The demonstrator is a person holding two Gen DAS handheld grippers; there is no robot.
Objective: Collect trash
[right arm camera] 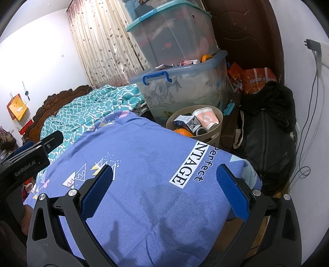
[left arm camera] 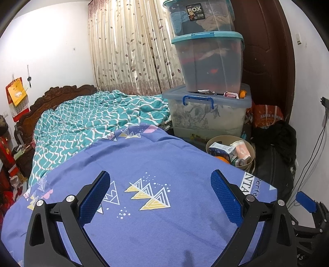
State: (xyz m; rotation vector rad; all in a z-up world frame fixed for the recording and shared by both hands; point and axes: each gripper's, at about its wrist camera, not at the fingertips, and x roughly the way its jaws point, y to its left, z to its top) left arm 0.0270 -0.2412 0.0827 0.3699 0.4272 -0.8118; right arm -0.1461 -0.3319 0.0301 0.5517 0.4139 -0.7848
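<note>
**Both grippers idle above the bed, bin already filled**

Overhead, at 6 o'clock: left gripper [left arm camera: 160,193] spread wide, holding nothing, above the purple sheet [left arm camera: 144,156]. Likewise right gripper [right arm camera: 164,184], fingers apart and bare, over the same sheet. At 1 o'clock, on the floor just beside the bed: round beige bin [right arm camera: 218,125] with carton [right arm camera: 186,121], paper cup [right arm camera: 206,118], orange [right arm camera: 183,132]. Behind, stacked storage boxes [right arm camera: 185,90].

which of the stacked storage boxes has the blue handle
The bottom storage box, with a pale blue lid, has the dark blue handle. The two boxes above it, the middle box and top box, have teal lids.
</note>
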